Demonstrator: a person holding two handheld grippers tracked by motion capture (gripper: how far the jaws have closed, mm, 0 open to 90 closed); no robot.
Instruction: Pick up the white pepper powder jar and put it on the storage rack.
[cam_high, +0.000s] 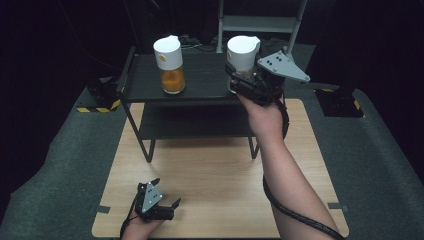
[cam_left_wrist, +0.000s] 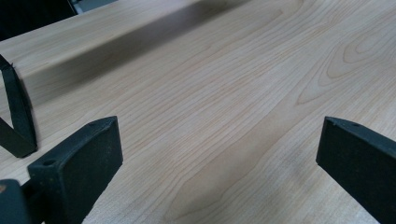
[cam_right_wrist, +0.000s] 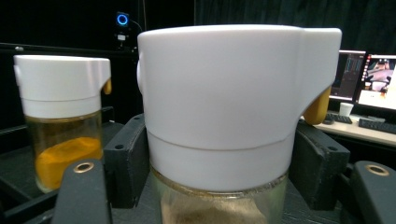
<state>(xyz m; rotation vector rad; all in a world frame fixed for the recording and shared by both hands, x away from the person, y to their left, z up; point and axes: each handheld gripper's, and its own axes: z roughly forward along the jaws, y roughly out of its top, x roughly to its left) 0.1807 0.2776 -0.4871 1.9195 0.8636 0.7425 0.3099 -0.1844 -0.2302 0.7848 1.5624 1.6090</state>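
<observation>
1. While the right gripper (cam_high: 245, 82) reaches out over the black shelf (cam_high: 200, 75), its jaws sit on either side of a white-capped glass jar (cam_high: 242, 57), pressed against the jar just under the cap.
2. Seen in the right gripper view, the jar (cam_right_wrist: 233, 116) stands upright between the two black pads (cam_right_wrist: 126, 161), with a yellow spout at the right of its cap.
3. Off to that gripper's left, well apart, a second jar (cam_high: 170, 65) with orange powder stands on the same shelf.
4. Near the person, the left gripper (cam_high: 159, 202) rests low over the wooden bench (cam_high: 215, 185), its jaws spread wide with nothing between them.
5. Ahead of the left gripper's pads (cam_left_wrist: 81, 163) lies bare wood grain (cam_left_wrist: 224, 107).
</observation>
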